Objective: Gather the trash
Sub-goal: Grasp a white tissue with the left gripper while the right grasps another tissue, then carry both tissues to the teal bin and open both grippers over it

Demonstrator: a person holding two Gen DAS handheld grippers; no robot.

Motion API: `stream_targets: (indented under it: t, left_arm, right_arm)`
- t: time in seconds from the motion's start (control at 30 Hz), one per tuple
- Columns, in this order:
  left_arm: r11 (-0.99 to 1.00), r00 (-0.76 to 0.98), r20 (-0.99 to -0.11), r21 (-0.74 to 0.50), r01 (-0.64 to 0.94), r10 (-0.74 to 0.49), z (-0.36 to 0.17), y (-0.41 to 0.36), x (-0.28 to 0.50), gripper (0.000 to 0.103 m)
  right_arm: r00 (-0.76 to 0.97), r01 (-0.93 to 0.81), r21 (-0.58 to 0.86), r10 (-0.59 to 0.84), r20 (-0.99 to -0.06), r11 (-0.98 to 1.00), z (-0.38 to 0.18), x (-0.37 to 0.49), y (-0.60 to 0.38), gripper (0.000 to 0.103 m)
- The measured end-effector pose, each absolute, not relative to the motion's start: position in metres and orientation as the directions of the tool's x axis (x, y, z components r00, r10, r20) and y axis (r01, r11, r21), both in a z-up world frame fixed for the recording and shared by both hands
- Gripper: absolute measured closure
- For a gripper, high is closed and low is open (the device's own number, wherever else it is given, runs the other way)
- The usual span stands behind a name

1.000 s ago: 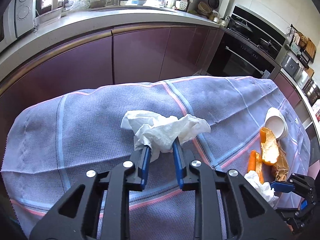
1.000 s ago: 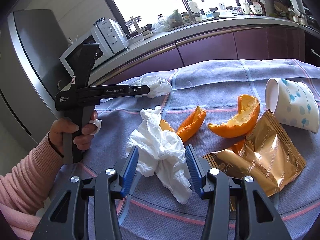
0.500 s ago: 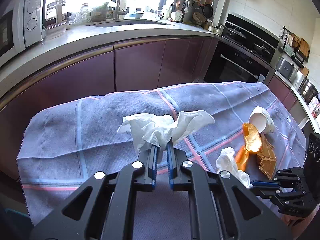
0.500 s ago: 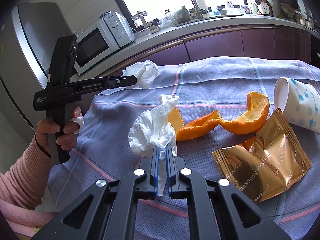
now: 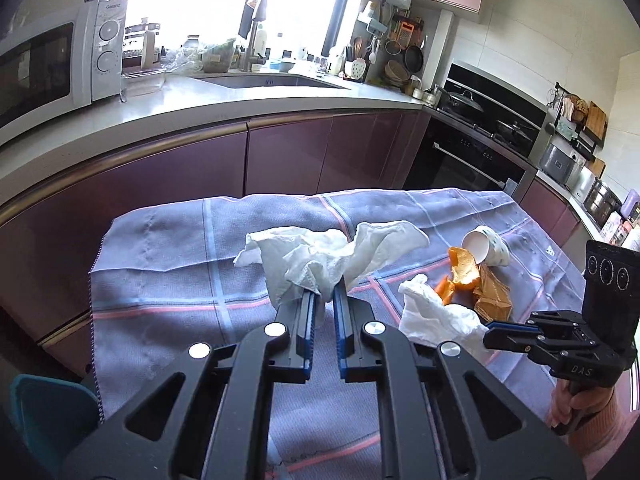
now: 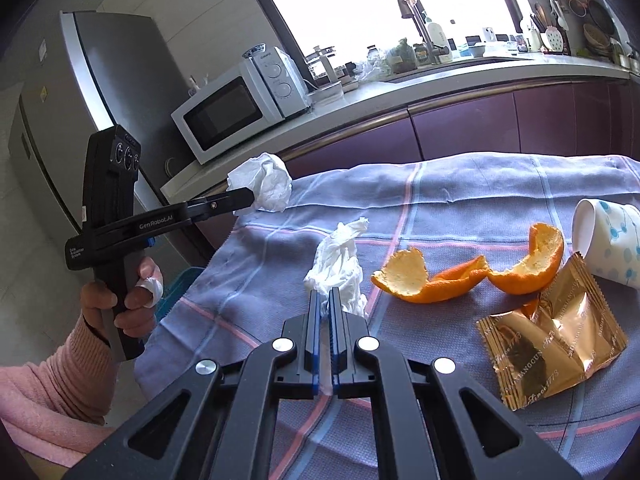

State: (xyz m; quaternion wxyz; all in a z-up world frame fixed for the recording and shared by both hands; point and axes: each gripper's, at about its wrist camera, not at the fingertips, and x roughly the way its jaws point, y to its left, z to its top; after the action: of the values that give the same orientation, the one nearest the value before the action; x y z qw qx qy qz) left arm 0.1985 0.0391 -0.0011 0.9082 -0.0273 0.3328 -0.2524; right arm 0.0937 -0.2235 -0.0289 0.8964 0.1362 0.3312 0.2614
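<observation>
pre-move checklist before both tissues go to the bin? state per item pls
1. Left gripper shut on the left tissue: ok, wad pinched near its lower edge.
2. Right gripper shut on the right tissue: ok.
3. Left tissue clear of the cloth: ok; the right wrist view shows it lifted off the table.
4. Right tissue clear of the orange peel: ok, gap visible.
5. Bin location: cannot tell; only a teal object shows at the table's left edge.
6. Remaining trash: not ok; peel, gold wrapper and paper cup lie on the cloth.
</observation>
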Motion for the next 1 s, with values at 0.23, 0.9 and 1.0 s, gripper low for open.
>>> stream_targets:
  t: [0.23,0.9,1.0]
  left_arm:
    - [0.88,0.674,-0.572,-0.229,0.417,-0.468,0.0,0.07,0.157,0.094]
    - [0.951,0.795,-0.525,-0.209,0.228,-0.305,0.009,0.185,0.064,0.094]
    - [0.959,0.806,-0.523,-0.21,0.192,-0.276,0.009,0.201,0.055,0.094]
  right_arm:
    - [0.638,-0.423,0.418,0.592,-0.493,0.804,-0.017,0.086,-0.216,0.1]
    - [0.541,-0.576,0.413,0.708,-0.455,0.705,0.006,0.084,-0.148,0.1]
    - [0.519,-0.604,0.406,0.725,-0.452,0.685,0.01,0.087,-0.133,0.1]
